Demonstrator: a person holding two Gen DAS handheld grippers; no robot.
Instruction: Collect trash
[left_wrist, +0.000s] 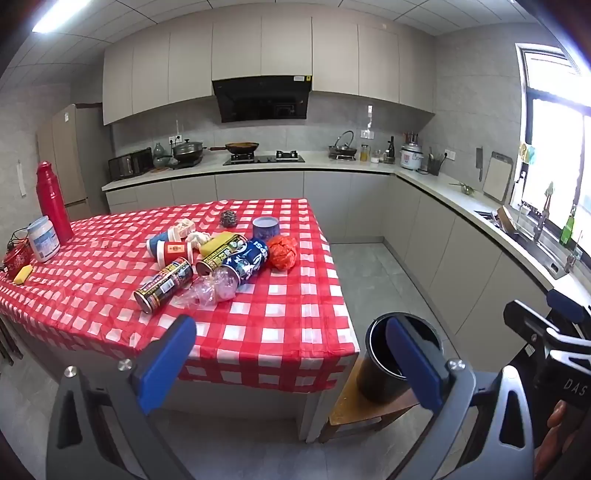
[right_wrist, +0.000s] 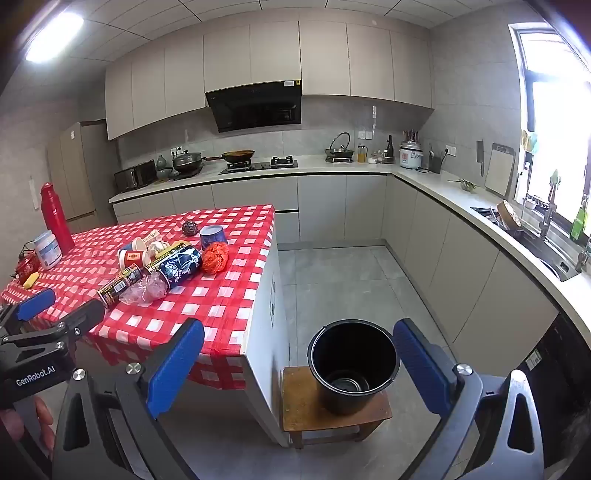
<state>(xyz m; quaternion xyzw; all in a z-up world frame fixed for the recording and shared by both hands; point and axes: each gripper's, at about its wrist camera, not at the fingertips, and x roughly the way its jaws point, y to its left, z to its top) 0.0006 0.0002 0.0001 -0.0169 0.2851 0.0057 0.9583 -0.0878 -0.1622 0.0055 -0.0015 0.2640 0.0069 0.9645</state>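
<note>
Left tool (left_wrist: 291, 354): jaws spread wide, nothing between them, held short of the near edge of the desk (left_wrist: 280, 314). Right tool (right_wrist: 295, 362): jaws wide apart, empty, hanging over the black bucket (right_wrist: 354, 365).

Trash sits heaped mid-desk on the red check cloth: black-and-gold can (left_wrist: 164, 285) lying nearest, blue can (left_wrist: 245, 260) on its side just right of it, crumpled clear plastic (left_wrist: 210, 290) touching both, orange plastic wad (left_wrist: 282, 252) at the right of the heap, red paper cup (left_wrist: 173, 253) tipped over behind.

Bucket stands upright on a wooden stool (right_wrist: 332, 413), right of the desk, on the floor.
</note>
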